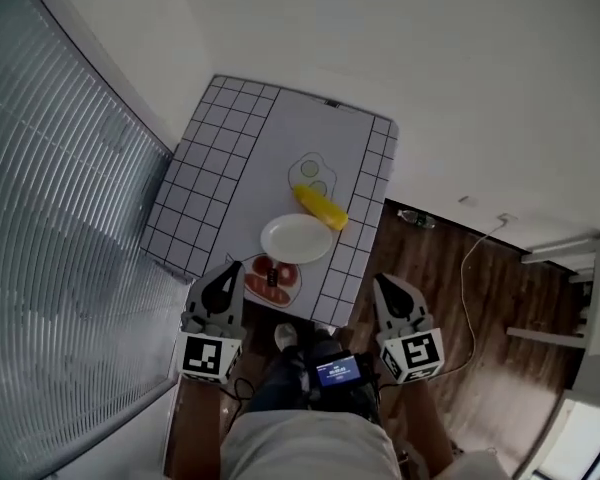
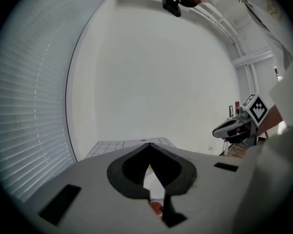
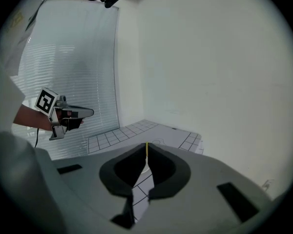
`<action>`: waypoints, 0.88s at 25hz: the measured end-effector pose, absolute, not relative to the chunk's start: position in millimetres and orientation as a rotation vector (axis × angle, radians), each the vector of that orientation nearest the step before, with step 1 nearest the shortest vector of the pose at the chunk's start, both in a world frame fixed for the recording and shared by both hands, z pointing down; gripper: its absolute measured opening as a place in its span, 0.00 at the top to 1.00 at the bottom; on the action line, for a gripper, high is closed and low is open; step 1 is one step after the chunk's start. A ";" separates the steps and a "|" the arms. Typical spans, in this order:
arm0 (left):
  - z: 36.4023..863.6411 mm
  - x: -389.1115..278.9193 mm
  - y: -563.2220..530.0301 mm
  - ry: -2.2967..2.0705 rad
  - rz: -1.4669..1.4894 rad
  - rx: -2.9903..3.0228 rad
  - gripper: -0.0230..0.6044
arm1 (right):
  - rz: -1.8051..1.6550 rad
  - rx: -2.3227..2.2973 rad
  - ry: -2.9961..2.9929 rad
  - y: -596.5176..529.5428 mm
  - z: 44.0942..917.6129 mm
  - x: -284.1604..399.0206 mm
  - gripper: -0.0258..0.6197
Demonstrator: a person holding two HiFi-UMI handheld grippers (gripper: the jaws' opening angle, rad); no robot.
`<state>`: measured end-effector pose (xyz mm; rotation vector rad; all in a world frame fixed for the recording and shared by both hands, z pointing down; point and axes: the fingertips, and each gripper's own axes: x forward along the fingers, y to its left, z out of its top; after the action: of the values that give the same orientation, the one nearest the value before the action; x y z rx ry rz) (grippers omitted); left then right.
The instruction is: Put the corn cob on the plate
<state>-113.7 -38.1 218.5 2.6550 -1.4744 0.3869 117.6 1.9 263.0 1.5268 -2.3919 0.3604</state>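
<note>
The grey-and-black left gripper [image 2: 149,146] is holding its jaws pressed together with nothing between them, and the matching right gripper [image 3: 146,148] is doing the same. Both are hovering at the near edge of the white table with black grid borders [image 1: 242,128], one to each side of a red-and-white printed picture [image 1: 272,280], possibly of sliced food, though it is showing too small to tell. Beyond it, the round white plate [image 1: 292,240] is sitting empty near the table's middle. The yellow corn cob [image 1: 321,208] is lying on the table at the plate's far right rim, apparently touching it. Dark wooden floor [image 1: 430,268] is showing on the right.
</note>
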 end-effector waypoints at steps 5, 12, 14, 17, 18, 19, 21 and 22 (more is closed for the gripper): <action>246.8 -109.9 -49.5 -1.488 0.437 2.622 0.95 | 0.390 1.457 -2.415 -22.5 287.5 115.9 0.95; 276.9 -111.6 -66.7 -1.486 0.439 2.578 0.95 | 0.464 1.427 -2.404 -34.2 327.5 108.9 0.95; 292.1 -113.4 -69.3 -1.459 0.438 2.572 0.95 | 0.472 1.432 -2.388 -35.6 337.8 106.8 0.95; 308.9 -112.1 -75.3 -1.424 0.418 2.569 0.95 | 0.483 1.448 -2.362 -39.5 352.0 106.1 0.95; 313.3 -112.4 -77.9 -1.417 0.414 2.569 0.95 | 0.484 1.454 -2.357 -41.4 356.1 105.5 0.95; 317.5 -112.8 -80.9 -1.413 0.413 2.571 0.95 | 0.482 1.460 -2.355 -43.6 359.8 104.4 0.95; 325.3 -112.4 -88.5 -1.397 0.416 2.590 0.95 | 0.471 1.469 -2.356 -48.1 367.0 101.0 0.95; 328.8 -111.3 -92.0 -1.384 0.419 2.603 0.95 | 0.466 1.470 -2.357 -49.6 370.6 99.2 0.95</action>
<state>-111.3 -92.0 328.8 2.6031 -1.3844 0.4190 99.2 -49.6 370.6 1.4701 -2.3574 0.4657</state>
